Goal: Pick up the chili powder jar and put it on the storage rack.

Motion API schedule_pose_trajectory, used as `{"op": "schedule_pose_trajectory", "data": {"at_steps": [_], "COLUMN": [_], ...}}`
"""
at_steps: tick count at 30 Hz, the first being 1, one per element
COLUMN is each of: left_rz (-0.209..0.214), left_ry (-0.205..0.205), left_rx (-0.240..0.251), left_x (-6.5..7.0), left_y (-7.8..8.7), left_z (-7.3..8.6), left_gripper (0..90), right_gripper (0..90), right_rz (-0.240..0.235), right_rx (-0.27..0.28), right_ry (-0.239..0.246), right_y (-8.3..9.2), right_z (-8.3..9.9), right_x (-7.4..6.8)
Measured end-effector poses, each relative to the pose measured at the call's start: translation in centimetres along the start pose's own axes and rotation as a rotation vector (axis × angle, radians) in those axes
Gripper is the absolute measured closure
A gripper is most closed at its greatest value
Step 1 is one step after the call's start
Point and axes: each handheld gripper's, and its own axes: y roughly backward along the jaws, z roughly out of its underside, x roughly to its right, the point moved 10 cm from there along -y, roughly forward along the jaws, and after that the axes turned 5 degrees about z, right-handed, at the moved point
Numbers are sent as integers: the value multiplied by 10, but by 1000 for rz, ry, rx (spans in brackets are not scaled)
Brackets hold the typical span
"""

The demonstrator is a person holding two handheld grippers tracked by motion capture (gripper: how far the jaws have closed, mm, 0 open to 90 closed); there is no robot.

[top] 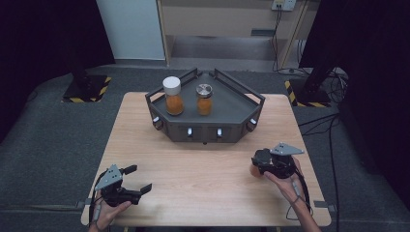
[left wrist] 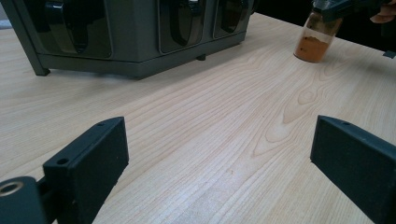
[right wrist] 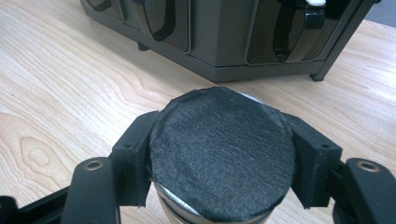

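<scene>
High view layout: a wooden table [top: 208,159] carries a dark rack [top: 227,116] at 12 o'clock, with the person's two hands at the near edge.
Rack contents: a white-capped jar [top: 173,95] of orange powder on its top at about 11 o'clock, and a metal-capped jar [top: 204,99] just beside it toward 1 o'clock; both stand upright.
Third jar: a jar [left wrist: 316,39] of the same orange powder stands on the table at 4 o'clock, well apart from the rack; its lid [right wrist: 223,151] is a round cap with a black felt-like top.
Right gripper [right wrist: 223,158]: clamped on that lid, one jaw pressing each side; the jar's base appears to rest on the wood.
Left gripper [top: 135,179]: at 7 o'clock, jaws wide apart with only bare wood between them.
Done, as I judge it: two jars are placed on the rack, and the third is gripped.
Left to do: likely lifting the third jar toward 12 o'clock and setting it on the rack, where free room lies at the 2 o'clock side.
</scene>
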Motion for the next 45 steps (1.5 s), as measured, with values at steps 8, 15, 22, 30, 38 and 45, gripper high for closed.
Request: {"op": "schedule_pose_trajectory", "data": {"at_steps": [8, 15, 22, 30, 38, 45], "left_rz": [0, 0, 0, -1, 0, -1], "left_ry": [0, 1, 1, 1, 0, 1], "left_rx": [0, 0, 0, 0, 0, 0], "left_x": [0, 0, 0, 0, 0, 0], "left_y": [0, 0, 0, 0, 0, 0], "left_z": [0, 0, 0, 0, 0, 0], "left_gripper": [34, 34, 34, 34, 34, 34], "right_gripper": [347, 348, 348, 348, 348, 348], "right_rz": [-10, -10, -35, -86, -115, -137], "right_rx": [-6, -6, 2, -5, 4, 4], "right_ry": [1, 24, 42, 69, 87, 90], "right_y": [-1, 1, 4, 4, 5, 5], "right_z": [-2, -10, -22, -39, -56, -71], "right_x": [1, -1, -4, -11, -16, -18]}}
